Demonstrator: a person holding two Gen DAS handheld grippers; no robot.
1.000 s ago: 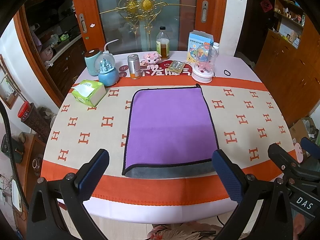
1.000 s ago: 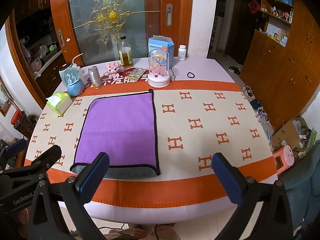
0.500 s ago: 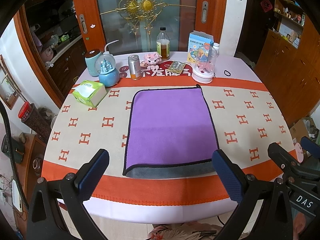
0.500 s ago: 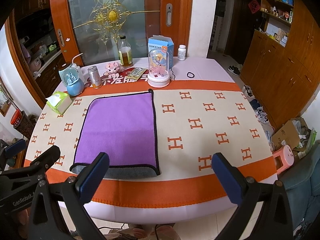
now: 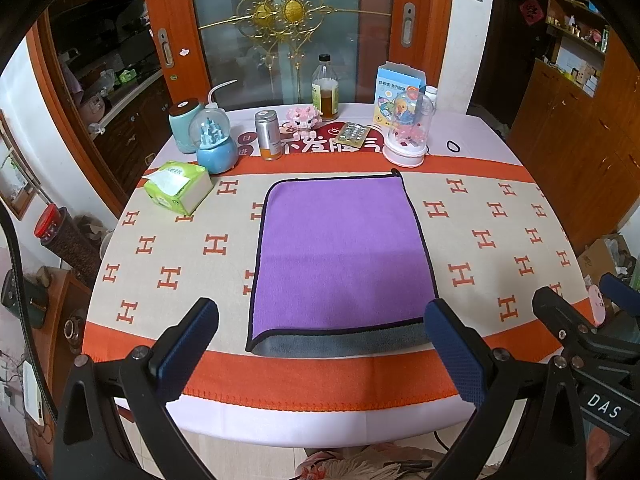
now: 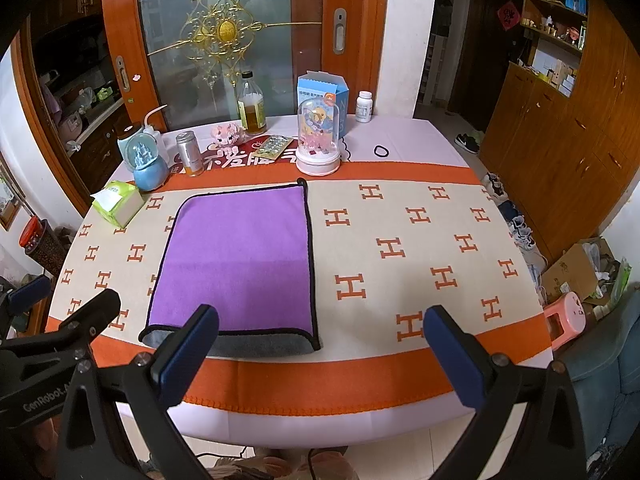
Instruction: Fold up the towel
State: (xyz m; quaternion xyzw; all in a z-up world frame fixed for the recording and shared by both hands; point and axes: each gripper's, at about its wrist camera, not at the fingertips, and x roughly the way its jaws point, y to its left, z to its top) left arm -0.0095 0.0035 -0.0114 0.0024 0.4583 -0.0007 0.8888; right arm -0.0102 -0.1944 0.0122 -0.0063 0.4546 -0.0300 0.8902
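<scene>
A purple towel with a black border lies flat on the table, folded over so a grey strip of its underside shows along the near edge. It also shows in the right wrist view. My left gripper is open and empty, held above the table's near edge in front of the towel. My right gripper is open and empty, just right of the towel's near right corner. Neither touches the towel.
A round table has a beige and orange cloth. Along its far side stand a tissue pack, a snow globe, a can, a bottle, a glass dome toy and a blue box. A hair tie lies at far right.
</scene>
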